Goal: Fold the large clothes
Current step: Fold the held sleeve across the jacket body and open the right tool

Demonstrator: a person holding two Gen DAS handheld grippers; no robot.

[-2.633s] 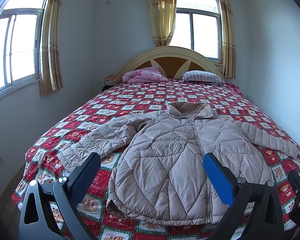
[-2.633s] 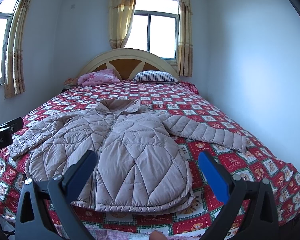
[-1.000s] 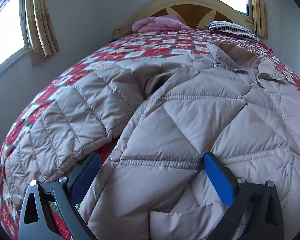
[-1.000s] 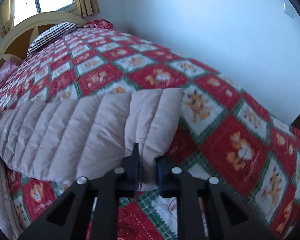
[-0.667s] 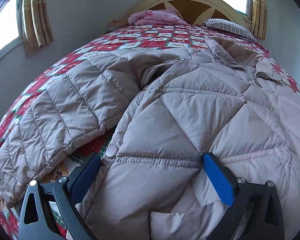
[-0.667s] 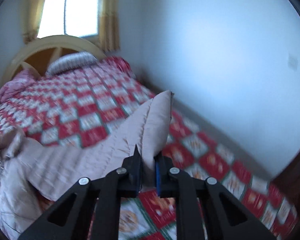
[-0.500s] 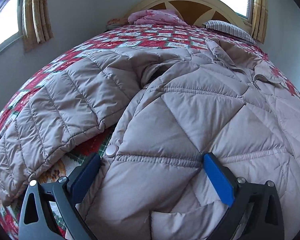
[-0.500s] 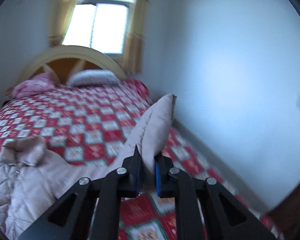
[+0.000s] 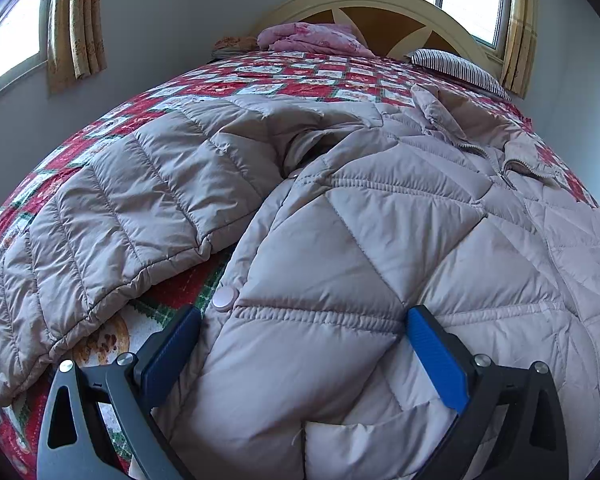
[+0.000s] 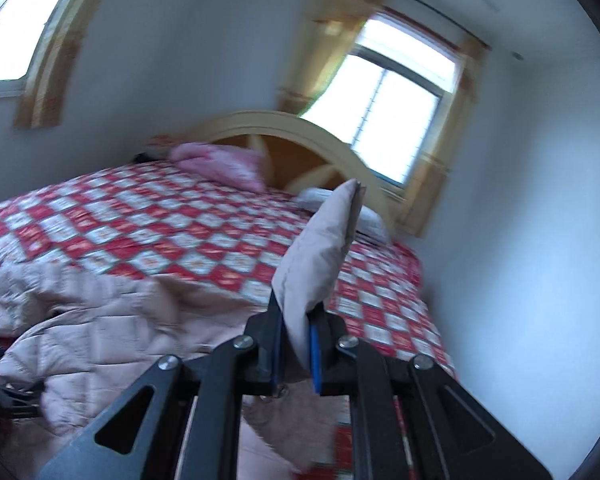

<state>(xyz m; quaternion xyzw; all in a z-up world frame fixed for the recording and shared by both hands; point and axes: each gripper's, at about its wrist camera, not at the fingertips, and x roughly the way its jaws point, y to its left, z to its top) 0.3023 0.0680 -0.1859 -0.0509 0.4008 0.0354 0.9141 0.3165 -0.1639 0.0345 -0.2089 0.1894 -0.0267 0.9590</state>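
Step in hand, as I read it: first sleeve fold. Right sleeve is off the bed and in the air; body not yet folded.

Bed with the red-and-white patchwork teddy-print cover (image 9: pixel 300 76) carries everything. Cream arched wooden headboard (image 9: pixel 380 4) at the far end, pink bundle and striped pillow under it.

Puffy beige quilted down jacket (image 9: pixel 360 240) lies front-up and zipped across the near half of the bed, collar toward the headboard. Diamond stitching on the body, straight channels on the sleeves. Soft, thick, springy stuff; I'd expect folds to puff back up unless pressed.

Left quilted sleeve (image 9: pixel 112 220) is spread flat out to the left, cuff near the bed edge, cover showing between it and the body.

Right sleeve cuff (image 10: pixel 324 248) stands up above the bed, pointing toward the far window.

Left tool (image 9: pixel 300 356) spread wide, low over the jacket's near left flank beside a round snap button (image 9: pixel 225 298), gripping nothing. Whether the pads actually touch the fabric, can't tell.

Right tool (image 10: pixel 296 352) pinched tight on the right cuff.

Next move calls for: carry the cuff leftward across the chest, lay it flat, release. Left tool should pin the body so it doesn't drag.
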